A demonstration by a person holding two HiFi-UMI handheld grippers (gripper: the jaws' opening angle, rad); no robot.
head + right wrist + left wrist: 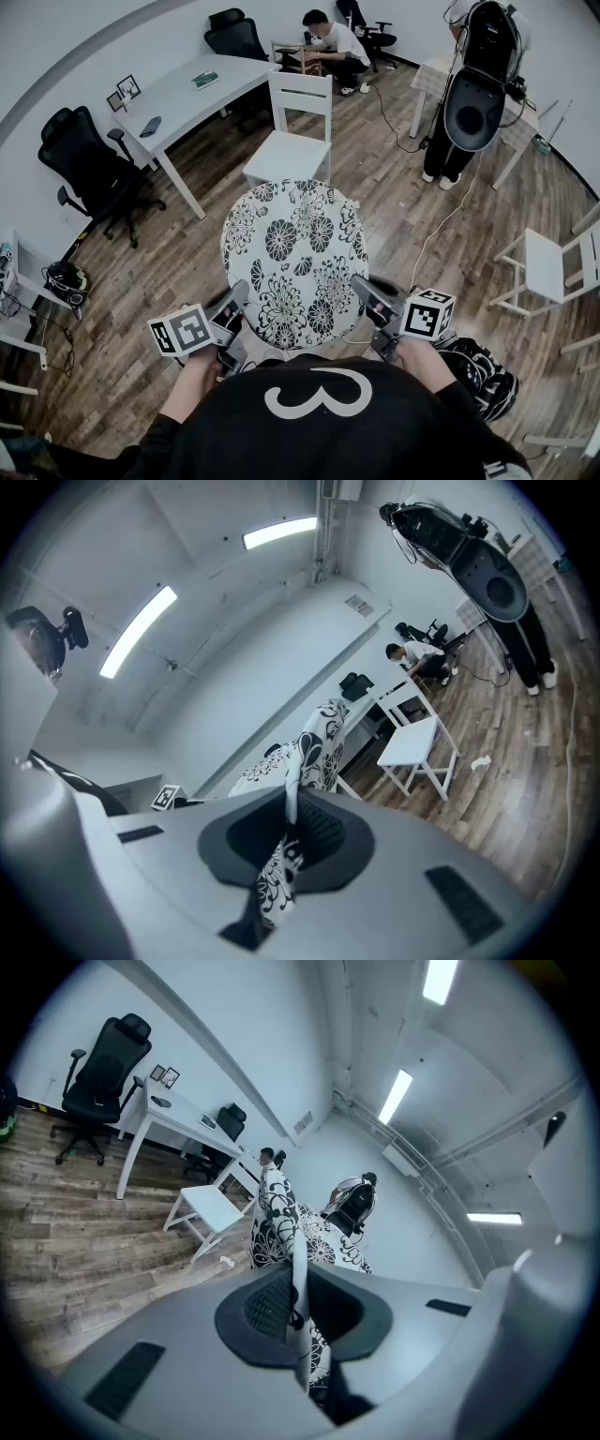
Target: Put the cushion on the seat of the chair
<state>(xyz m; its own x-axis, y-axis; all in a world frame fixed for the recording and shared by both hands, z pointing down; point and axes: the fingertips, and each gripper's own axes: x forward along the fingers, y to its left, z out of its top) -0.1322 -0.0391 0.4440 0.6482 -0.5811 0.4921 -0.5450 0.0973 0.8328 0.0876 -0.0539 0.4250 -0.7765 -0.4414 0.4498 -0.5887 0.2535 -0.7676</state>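
A round cushion [292, 262] with a black-and-white flower print hangs in the air in front of me, held flat by both grippers at its near edge. My left gripper [240, 298] is shut on the cushion's left near rim, and the fabric [298, 1269] runs between its jaws. My right gripper [361, 289] is shut on the right near rim, with the cloth [289, 803] pinched between its jaws. Beyond the cushion stands the white wooden chair [289, 150], its seat bare and its back toward the far side; it also shows in the left gripper view [208, 1208] and the right gripper view [412, 741].
A white desk [183, 98] stands at the far left with a black office chair [89, 164] beside it. A person [333, 42] sits at the back. A standing person [473, 89] is at the far right near a white table [433, 80]. Another white chair [548, 267] stands at the right.
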